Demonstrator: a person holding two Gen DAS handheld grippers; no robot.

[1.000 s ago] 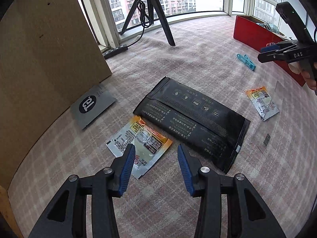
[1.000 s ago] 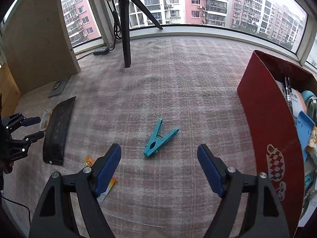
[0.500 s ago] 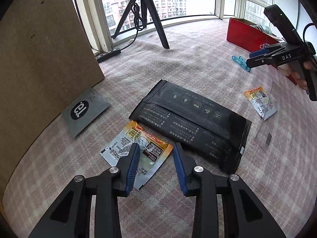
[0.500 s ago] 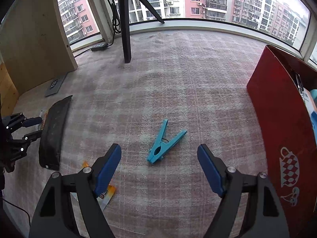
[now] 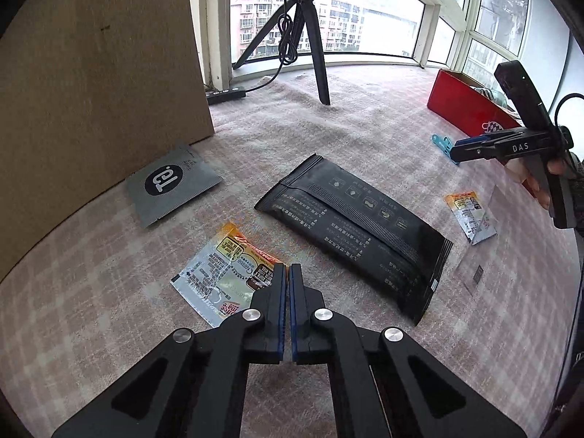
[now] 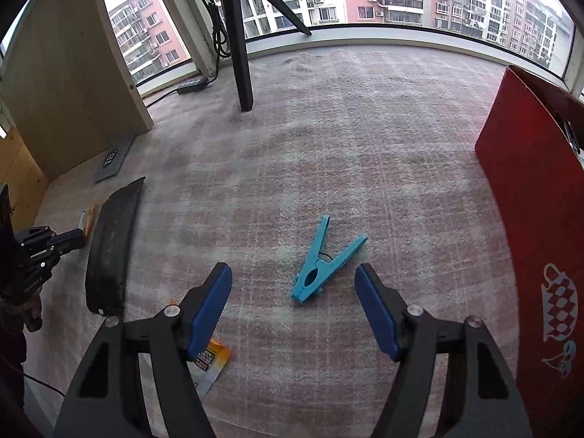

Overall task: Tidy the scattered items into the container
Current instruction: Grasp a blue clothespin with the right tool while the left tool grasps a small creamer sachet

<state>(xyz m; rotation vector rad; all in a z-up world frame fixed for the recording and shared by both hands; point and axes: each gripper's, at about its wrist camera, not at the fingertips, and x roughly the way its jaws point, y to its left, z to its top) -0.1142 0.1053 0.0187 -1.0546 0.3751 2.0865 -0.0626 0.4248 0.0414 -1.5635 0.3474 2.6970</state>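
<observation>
Five loose items are noted on the checked cloth point(image 5: 365, 138) outside the red container point(image 6: 529, 197): a blue clothes peg point(image 6: 321, 266), a black pack point(image 5: 354, 230), a grey sachet point(image 5: 171, 182), a small sachet point(image 5: 471, 215) and a coffee sachet point(image 5: 226, 273), so most of the tidying is judged outstanding. The left gripper point(image 5: 286, 273) is angled down with jaws clenched at the coffee sachet's edge; whether it is pinched cannot be told. The right gripper point(image 6: 294, 288) is pitched down over the peg, jaws closing, nothing yet touched.

Glossy foil sachet point(image 5: 226, 277), fuzzy cloth cover point(image 5: 365, 127)
</observation>
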